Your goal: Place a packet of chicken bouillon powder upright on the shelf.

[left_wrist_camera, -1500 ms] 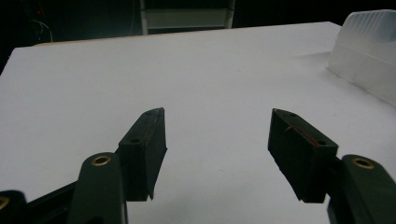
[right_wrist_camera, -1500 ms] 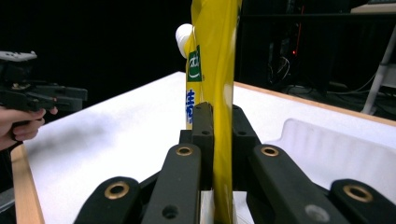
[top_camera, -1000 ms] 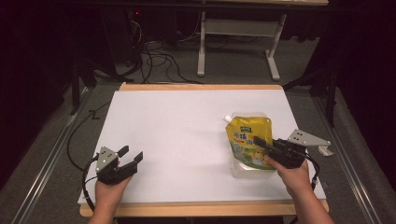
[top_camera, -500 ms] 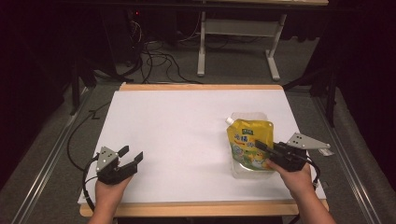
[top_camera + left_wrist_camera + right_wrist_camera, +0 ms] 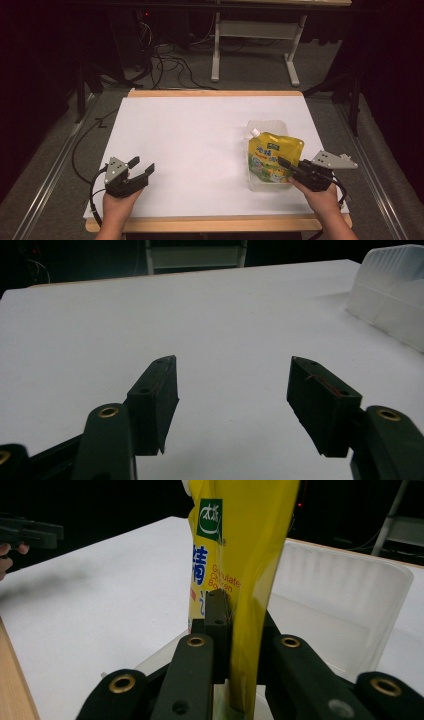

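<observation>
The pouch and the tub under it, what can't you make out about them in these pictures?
- Pouch print: too small in the high view, cut off by the top edge in the right gripper view.
- Pouch's lower edge: hidden behind the right gripper.
- Tub contents: covered by the pouch; left gripper view cuts the tub off.

Your pouch (image 5: 272, 159) sits lower right of the high view, over the tub (image 5: 260, 185) on the table (image 5: 200, 140). Your right gripper (image 5: 284, 163) is at the pouch's lower right; your left gripper (image 5: 141, 165) is lower left, well apart.

left gripper (image 5: 141, 169) jaws apart, right gripper (image 5: 286, 165) jaws clamped
</observation>
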